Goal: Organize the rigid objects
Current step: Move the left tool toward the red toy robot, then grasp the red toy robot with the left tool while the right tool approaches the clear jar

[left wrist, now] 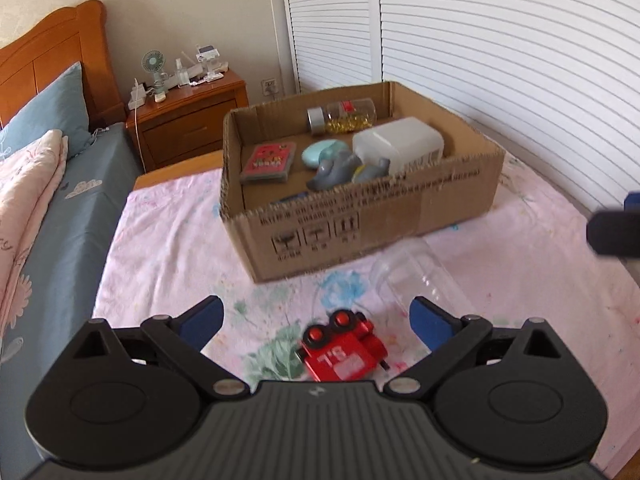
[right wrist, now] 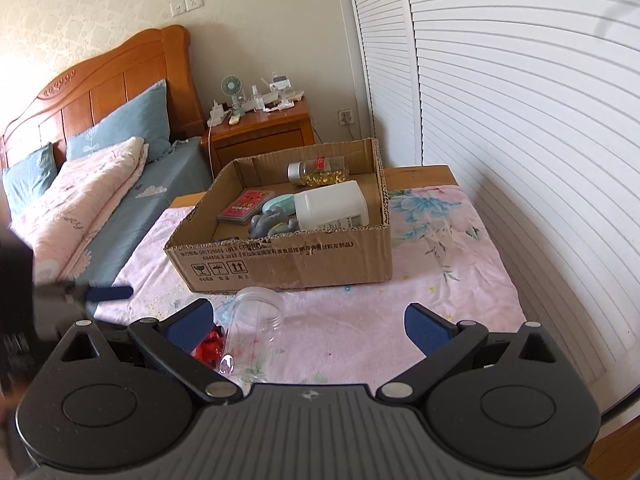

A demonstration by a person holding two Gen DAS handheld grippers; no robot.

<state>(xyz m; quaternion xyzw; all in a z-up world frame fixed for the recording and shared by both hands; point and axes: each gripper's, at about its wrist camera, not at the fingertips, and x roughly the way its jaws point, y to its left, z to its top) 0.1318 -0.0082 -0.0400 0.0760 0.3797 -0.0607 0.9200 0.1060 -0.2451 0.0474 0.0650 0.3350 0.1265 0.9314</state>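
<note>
A red toy vehicle (left wrist: 343, 346) lies on the pink floral cloth, between the open jaws of my left gripper (left wrist: 318, 320) and close to its body. A clear plastic jar (left wrist: 416, 276) lies on its side just right of the toy, in front of the cardboard box (left wrist: 360, 216). In the right wrist view the jar (right wrist: 250, 332) lies near the left finger of my open, empty right gripper (right wrist: 310, 326), with the red toy (right wrist: 209, 346) partly hidden behind that finger. The box (right wrist: 288, 258) holds a white bottle (right wrist: 332, 205), a capsule jar (right wrist: 318, 170), a red card box (right wrist: 246, 206) and grey toys.
The pink cloth covers a low table beside a bed (right wrist: 100, 208) on the left. A wooden nightstand (left wrist: 188, 120) stands behind. White louvred doors (right wrist: 520, 120) run along the right. The left gripper shows at the left edge of the right wrist view (right wrist: 60, 300).
</note>
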